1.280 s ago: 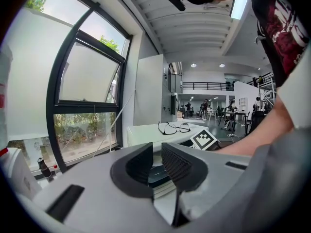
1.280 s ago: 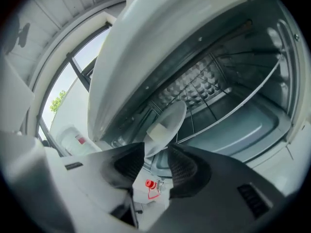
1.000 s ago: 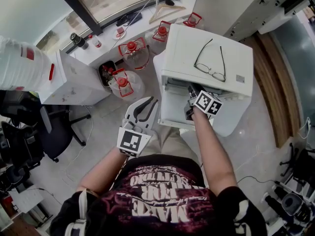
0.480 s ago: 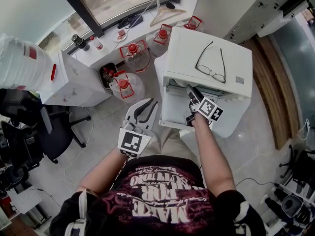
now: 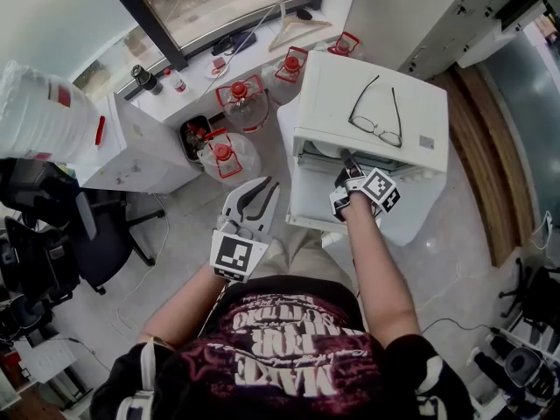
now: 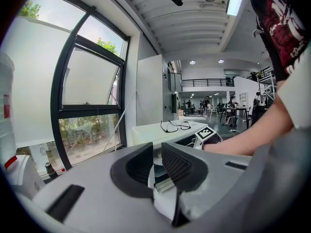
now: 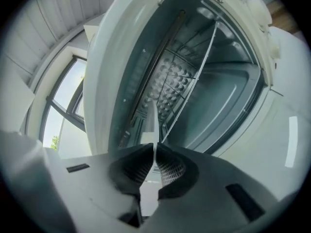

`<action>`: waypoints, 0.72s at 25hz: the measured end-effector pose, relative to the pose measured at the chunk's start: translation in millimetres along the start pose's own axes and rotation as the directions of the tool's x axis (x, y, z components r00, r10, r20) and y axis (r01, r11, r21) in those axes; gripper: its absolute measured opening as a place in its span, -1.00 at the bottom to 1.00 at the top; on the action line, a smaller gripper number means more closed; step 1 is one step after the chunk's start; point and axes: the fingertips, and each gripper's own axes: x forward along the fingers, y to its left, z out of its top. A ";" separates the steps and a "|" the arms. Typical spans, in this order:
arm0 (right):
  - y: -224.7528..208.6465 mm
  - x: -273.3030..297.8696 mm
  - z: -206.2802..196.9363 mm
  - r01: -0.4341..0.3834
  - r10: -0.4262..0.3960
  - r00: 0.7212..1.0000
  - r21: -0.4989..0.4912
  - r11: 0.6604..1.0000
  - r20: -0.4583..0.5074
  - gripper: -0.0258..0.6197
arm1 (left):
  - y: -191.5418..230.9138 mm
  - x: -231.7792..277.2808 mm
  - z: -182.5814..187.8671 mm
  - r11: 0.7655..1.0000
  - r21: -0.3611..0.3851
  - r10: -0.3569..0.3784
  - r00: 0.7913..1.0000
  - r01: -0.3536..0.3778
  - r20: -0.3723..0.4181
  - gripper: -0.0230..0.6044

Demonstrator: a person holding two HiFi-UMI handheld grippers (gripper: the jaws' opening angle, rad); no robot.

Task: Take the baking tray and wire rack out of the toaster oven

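The white toaster oven [image 5: 332,81] stands with its door [image 5: 308,201] folded down, and my right gripper [image 5: 350,166] is at its mouth. In the right gripper view the cavity looks rolled to one side. A dimpled baking tray [image 7: 171,84] and the wire rack [image 7: 204,52] sit inside on the rails. My right gripper [image 7: 154,160] has just been closing, and its pads now pinch the tray's thin front lip [image 7: 153,125]. My left gripper [image 5: 265,186] hovers left of the door, away from the oven. Its jaws [image 6: 157,165] are drawn together with nothing between them.
A pair of glasses [image 5: 376,108] lies on the oven's top. Water jugs with red caps [image 5: 236,101] stand on the floor to the left, beside a white cabinet [image 5: 131,151]. An office chair [image 5: 83,234] is further left, and a coat hanger [image 5: 293,20] lies on the sill.
My right gripper has rolled at the wrist, so its marker cube has turned, and it sits slightly deeper in the oven mouth. The left gripper has stayed where it was.
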 end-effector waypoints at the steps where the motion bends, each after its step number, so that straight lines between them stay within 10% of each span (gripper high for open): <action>1: 1.7 -2.2 0.7 -0.008 0.007 1.000 0.015 1.000 0.012 -0.86 | 0.3 -0.6 1.4 1.000 0.002 0.001 1.000 -0.001 0.003 -0.78; 18: -15.2 -76.7 -24.8 0.011 -0.011 1.000 0.052 0.999 0.011 -0.86 | -10.7 -5.7 7.0 0.999 0.003 -0.048 0.998 0.048 0.030 -0.78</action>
